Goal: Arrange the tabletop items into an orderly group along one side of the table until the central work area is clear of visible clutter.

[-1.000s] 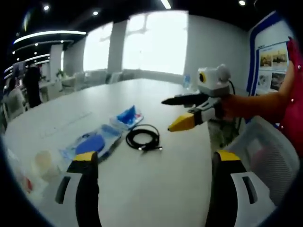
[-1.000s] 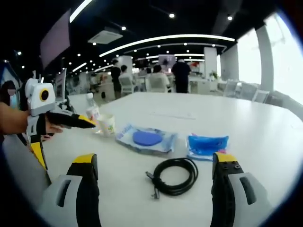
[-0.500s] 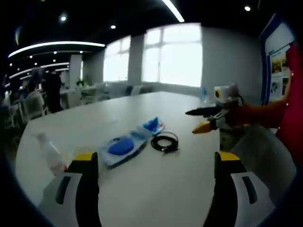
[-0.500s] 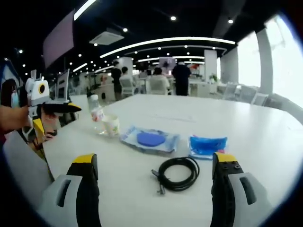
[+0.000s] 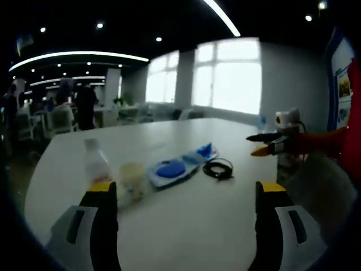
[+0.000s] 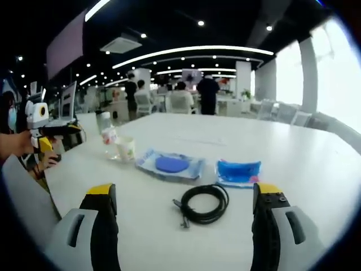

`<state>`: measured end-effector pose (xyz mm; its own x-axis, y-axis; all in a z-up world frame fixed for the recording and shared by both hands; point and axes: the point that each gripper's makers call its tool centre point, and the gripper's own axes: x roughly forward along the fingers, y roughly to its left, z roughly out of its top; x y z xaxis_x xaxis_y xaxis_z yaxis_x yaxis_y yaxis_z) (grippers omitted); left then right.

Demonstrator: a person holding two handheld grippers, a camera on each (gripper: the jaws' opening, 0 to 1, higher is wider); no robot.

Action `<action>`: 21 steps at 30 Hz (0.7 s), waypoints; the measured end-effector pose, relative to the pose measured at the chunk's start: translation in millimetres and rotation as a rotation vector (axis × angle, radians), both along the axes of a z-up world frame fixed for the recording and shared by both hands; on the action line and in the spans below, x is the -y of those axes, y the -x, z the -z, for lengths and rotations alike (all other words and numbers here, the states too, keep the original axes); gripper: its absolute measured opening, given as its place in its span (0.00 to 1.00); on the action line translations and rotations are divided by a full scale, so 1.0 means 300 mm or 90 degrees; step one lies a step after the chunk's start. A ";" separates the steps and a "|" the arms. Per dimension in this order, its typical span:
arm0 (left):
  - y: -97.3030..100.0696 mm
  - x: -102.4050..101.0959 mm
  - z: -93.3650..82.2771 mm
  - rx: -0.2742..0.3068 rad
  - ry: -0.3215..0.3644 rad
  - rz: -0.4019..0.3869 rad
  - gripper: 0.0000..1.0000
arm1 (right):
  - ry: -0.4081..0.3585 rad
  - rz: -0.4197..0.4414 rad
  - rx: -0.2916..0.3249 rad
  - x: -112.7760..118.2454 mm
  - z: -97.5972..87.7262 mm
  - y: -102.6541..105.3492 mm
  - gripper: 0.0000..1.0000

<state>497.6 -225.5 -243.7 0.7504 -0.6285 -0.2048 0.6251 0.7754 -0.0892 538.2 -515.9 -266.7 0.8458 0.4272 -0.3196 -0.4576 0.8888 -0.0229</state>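
An open-plan office with strip lights, tall windows and people standing in the background surrounds a big white table [image 6: 293, 152]. On the table, largest first: a clear flat packet with a blue round pad [image 6: 170, 165] inside, near the middle; just beside it a smaller blue pouch [image 6: 238, 171]; in front of these two, a coiled black cable [image 6: 202, 204] lying flat, apart from both. Off to the side of the packet stand a plastic bottle [image 6: 105, 135] and a paper cup [image 6: 125, 149], upright and close together.

In the left gripper view the same row runs bottle [image 5: 95, 162], cup [image 5: 132, 176], packet [image 5: 172, 169], pouch [image 5: 205, 151], cable [image 5: 219, 169].

The left gripper [image 5: 185, 192] has its jaws spread wide with nothing between them, hanging above the table's near edge. The right gripper [image 6: 184, 195] is likewise wide apart and empty, just short of the cable. Each gripper shows small at the far table edge in the other's view, held in a hand.
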 end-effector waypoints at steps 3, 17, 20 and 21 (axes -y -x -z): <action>-0.012 -0.014 0.013 -0.014 0.003 -0.016 0.99 | -0.001 0.005 0.001 0.010 0.002 -0.006 1.00; -0.026 -0.064 0.061 -0.024 -0.042 -0.081 0.98 | 0.049 0.044 0.008 0.049 0.010 -0.027 1.00; -0.035 -0.095 0.051 -0.032 -0.036 -0.112 0.97 | 0.064 0.046 0.009 0.057 0.006 -0.024 1.00; -0.038 -0.104 0.042 -0.033 -0.033 -0.122 0.97 | 0.063 0.048 0.009 0.060 -0.002 -0.024 1.00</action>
